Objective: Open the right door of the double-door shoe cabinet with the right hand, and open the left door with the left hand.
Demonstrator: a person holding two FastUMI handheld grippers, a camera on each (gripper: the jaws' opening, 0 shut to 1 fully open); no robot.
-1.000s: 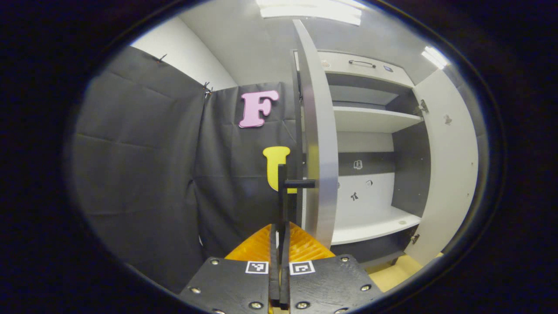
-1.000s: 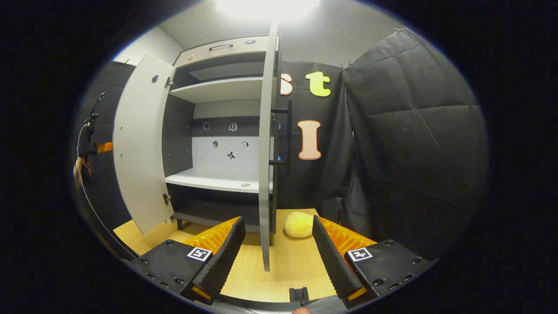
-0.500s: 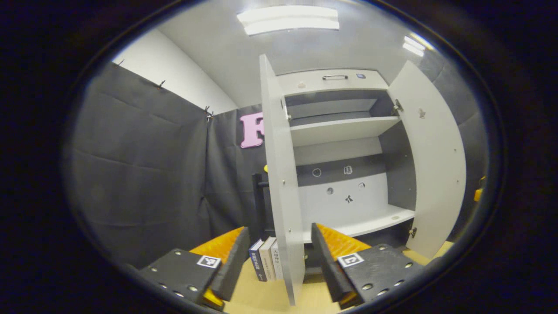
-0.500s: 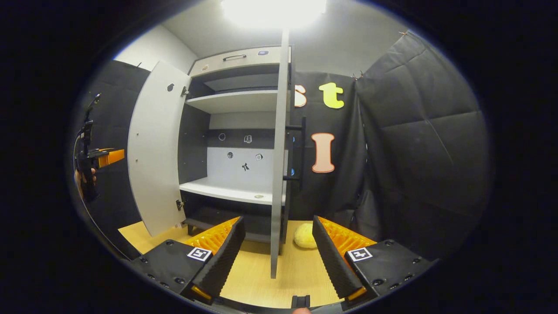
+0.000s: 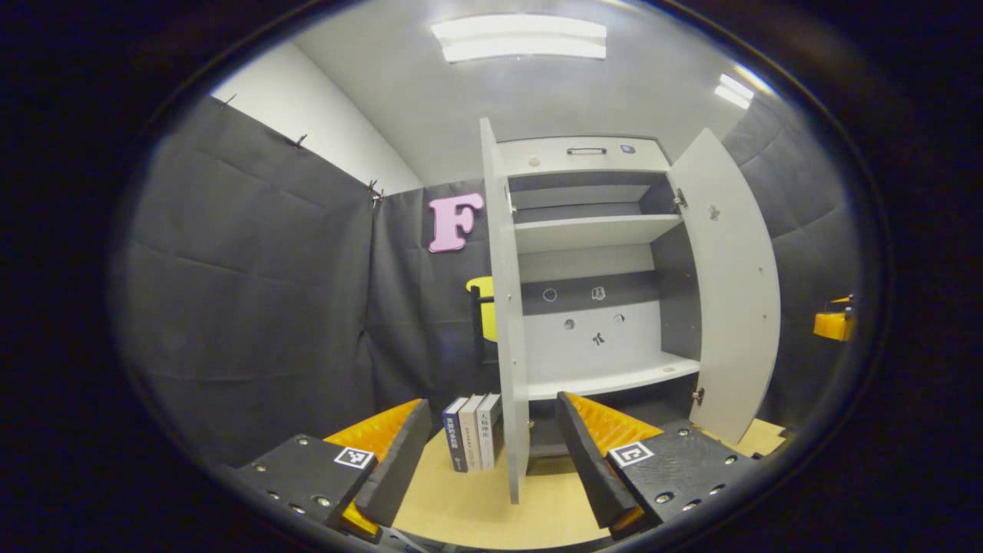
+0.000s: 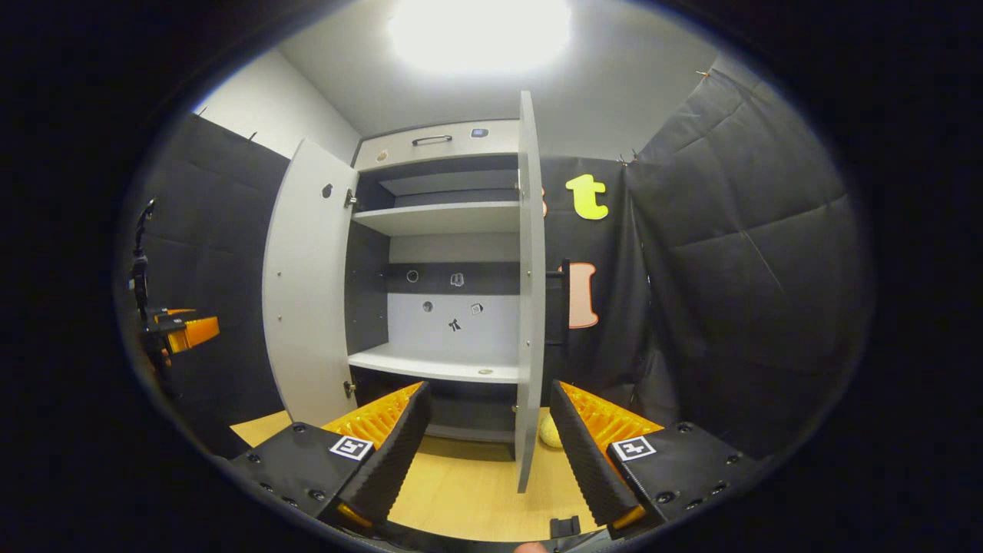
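Your tall white double-door shoe cabinet [image 5: 587,157] stands at the back edge of the pale wood floor [image 6: 468,491], against the black cloth wall, and both of its flat white panels are already swung wide. The left door [image 5: 507,322] shows nearly edge-on in the left gripper view and the right door [image 6: 528,307] does the same in the right gripper view, so the task looks essentially done. Expect each door to behave as a stiff, light board turning on hinges at its outer side: smooth-faced and slippery if you press the flat, with little resistance once free of the frame. If you need to move one further, take it by the slim black bar handle [image 6: 563,303] mounted upright on its outer face near the free edge, where a pinch holds best. Inside, the white shelves [image 5: 595,230] look bare. A row of three upright books [image 5: 472,432] sits on the floor just beside the left door's lower edge, and a small pale round ball [image 6: 550,432] lies near the right door's foot. Your left gripper [image 5: 488,453] hangs with its fingers spread, holding nothing, and your right gripper [image 6: 485,449] is likewise spread wide and empty, clear of its door.
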